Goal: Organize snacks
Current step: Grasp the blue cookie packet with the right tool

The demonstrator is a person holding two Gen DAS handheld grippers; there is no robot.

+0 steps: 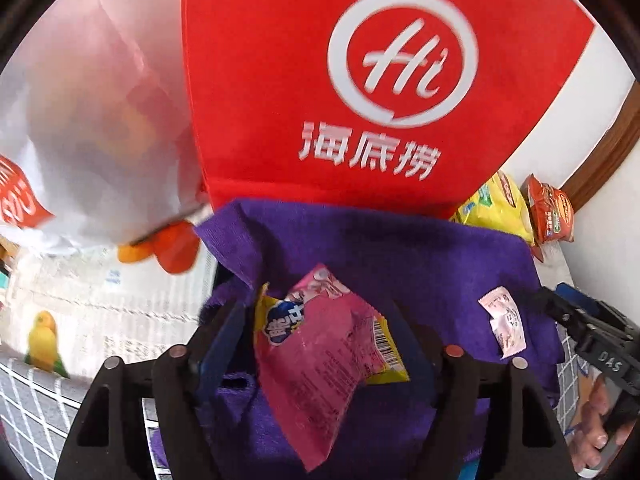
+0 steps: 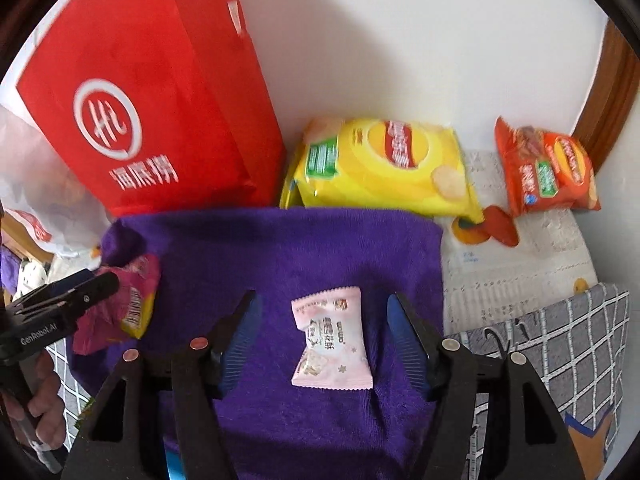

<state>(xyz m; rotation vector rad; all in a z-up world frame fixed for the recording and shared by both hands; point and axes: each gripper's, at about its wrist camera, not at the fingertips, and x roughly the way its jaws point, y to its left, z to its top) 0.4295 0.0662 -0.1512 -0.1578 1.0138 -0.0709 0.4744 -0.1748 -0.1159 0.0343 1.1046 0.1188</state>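
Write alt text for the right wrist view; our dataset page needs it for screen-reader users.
The open right gripper hovers over a small pale pink snack packet lying on a purple towel. Behind stand a red bag, a yellow chip bag and an orange chip bag; at left, the left gripper holds a pink wrapper.

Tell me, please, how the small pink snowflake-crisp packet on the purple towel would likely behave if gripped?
The pink packet looks light and puffy, so it would probably crumple. Its glossy wrapper may slip. On the soft towel, it lies flat, unlikely to roll.
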